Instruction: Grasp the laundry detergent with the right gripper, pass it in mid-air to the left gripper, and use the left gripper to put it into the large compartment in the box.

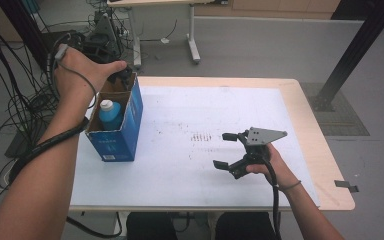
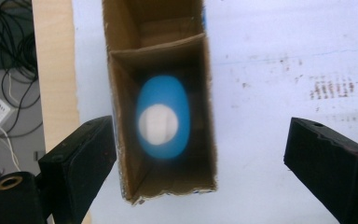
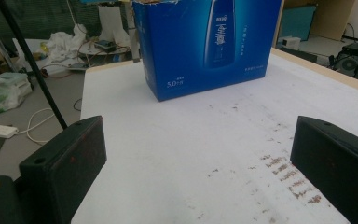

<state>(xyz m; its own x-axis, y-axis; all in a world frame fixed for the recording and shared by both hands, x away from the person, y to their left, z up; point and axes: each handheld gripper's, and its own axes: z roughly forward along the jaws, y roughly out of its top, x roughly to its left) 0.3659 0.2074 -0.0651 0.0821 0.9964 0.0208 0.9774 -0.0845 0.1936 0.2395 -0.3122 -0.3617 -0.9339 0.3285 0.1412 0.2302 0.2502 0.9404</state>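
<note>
The bottle stands inside the near compartment of the blue box, the left gripper hangs released above it, and the right gripper rests spread on the table, so the placing step looks finished and withdrawal likely follows.

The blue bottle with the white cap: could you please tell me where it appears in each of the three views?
High view: the blue bottle stands at the left, in the near compartment of the open blue box, below the left gripper.
Left gripper view: centre, seen from above, white cap up.
Right gripper view: not visible; the box's printed side hides the inside.
Shared landmark: the blue box on the white table cover.
</note>
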